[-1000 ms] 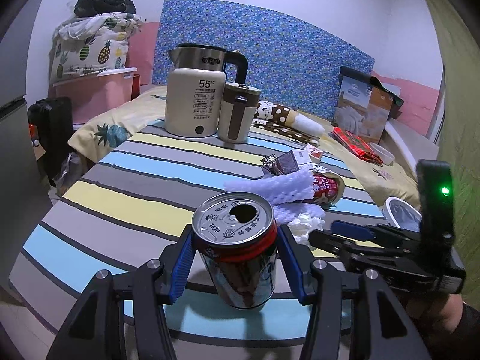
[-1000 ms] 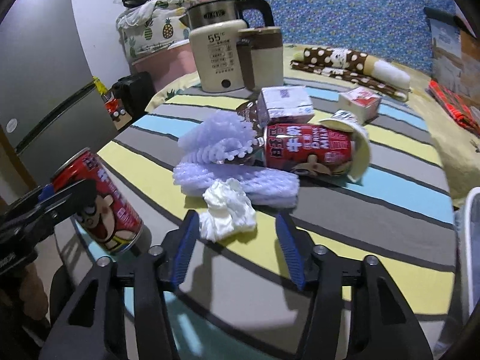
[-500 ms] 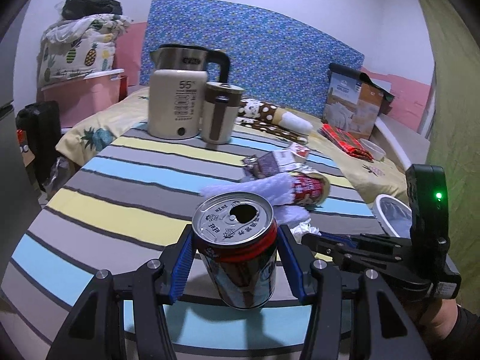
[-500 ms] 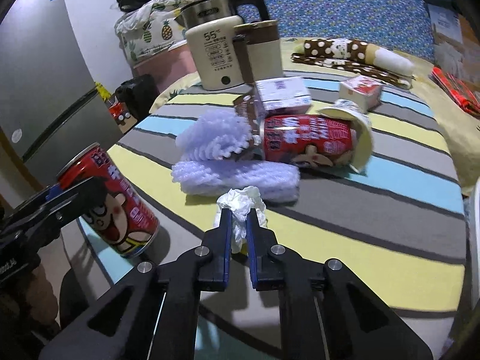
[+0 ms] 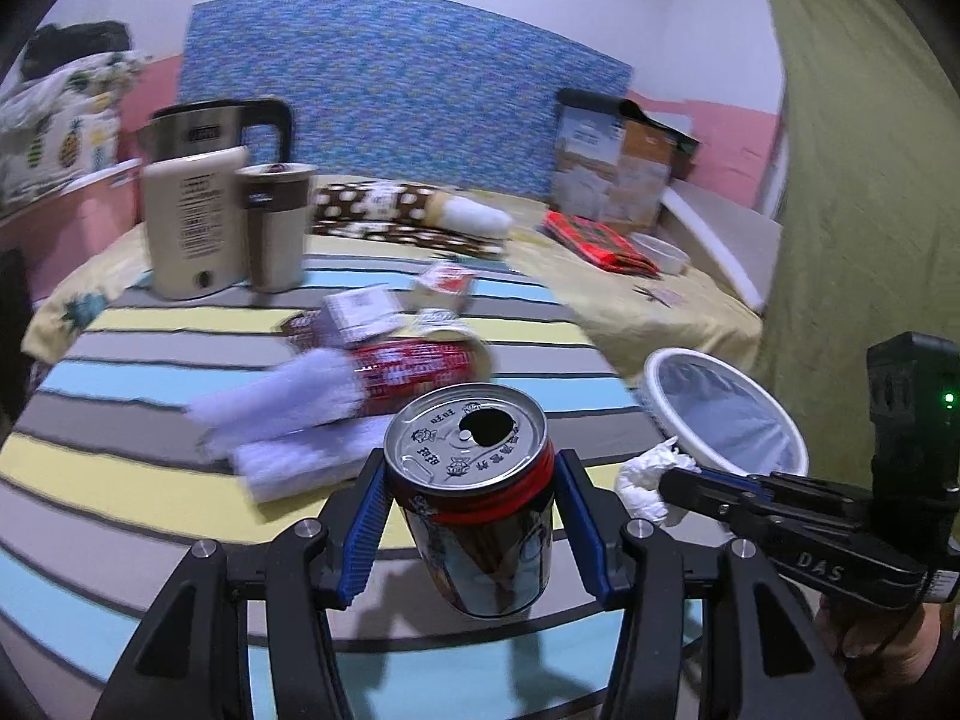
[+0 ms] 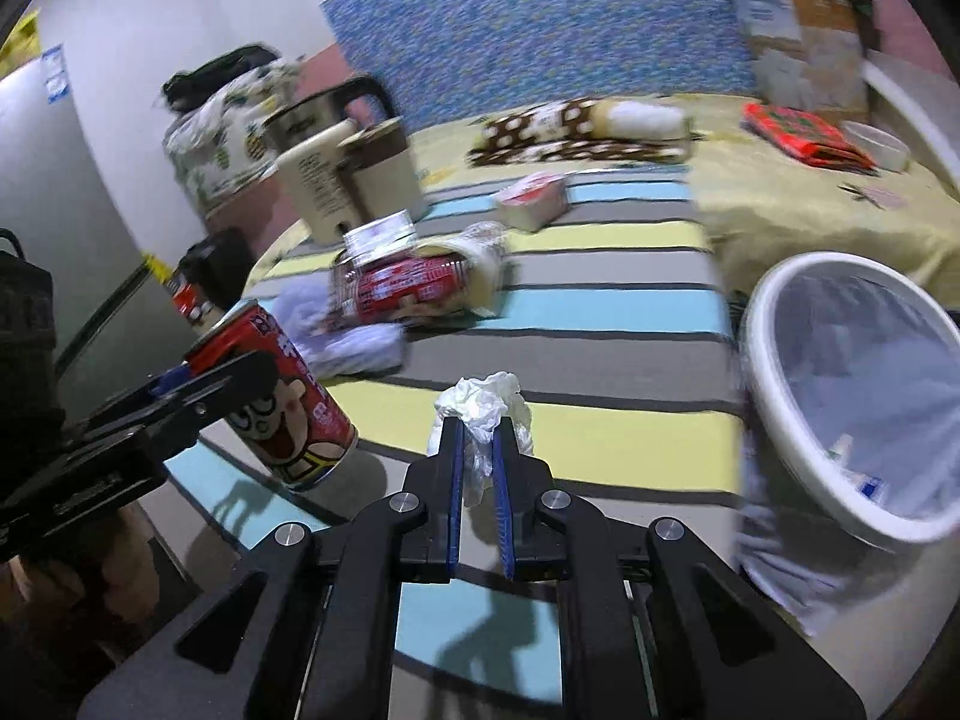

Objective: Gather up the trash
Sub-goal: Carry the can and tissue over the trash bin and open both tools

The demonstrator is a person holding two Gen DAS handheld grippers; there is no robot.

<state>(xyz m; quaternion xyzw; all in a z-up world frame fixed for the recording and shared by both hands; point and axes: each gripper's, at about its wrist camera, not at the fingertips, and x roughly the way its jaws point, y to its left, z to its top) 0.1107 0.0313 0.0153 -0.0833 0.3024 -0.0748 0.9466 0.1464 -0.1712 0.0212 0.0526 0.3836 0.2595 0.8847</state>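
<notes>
Now left tongs [image 5: 468,531] clamp the can [image 5: 474,510]; right tongs [image 6: 478,450] pinch tissue [image 6: 483,405].

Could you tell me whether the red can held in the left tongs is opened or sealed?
Opened: the can has a dark hole in its lid.

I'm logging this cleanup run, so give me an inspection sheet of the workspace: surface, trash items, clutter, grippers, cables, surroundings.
Surface: striped tablecloth on the table.
Job's things: red can upright, lifted; crumpled tissue lifted; white foam netting, lying red cup and small cartons on the cloth; lined bin at the table's right edge.
Clutter: kettle, brown-and-cream mug.
Grippers: left gripper clamps the can; right gripper shut on the tissue.
Cables: nothing seen.
Surroundings: bed with yellow sheet, blue patterned board, cardboard box, grey fridge.
</notes>
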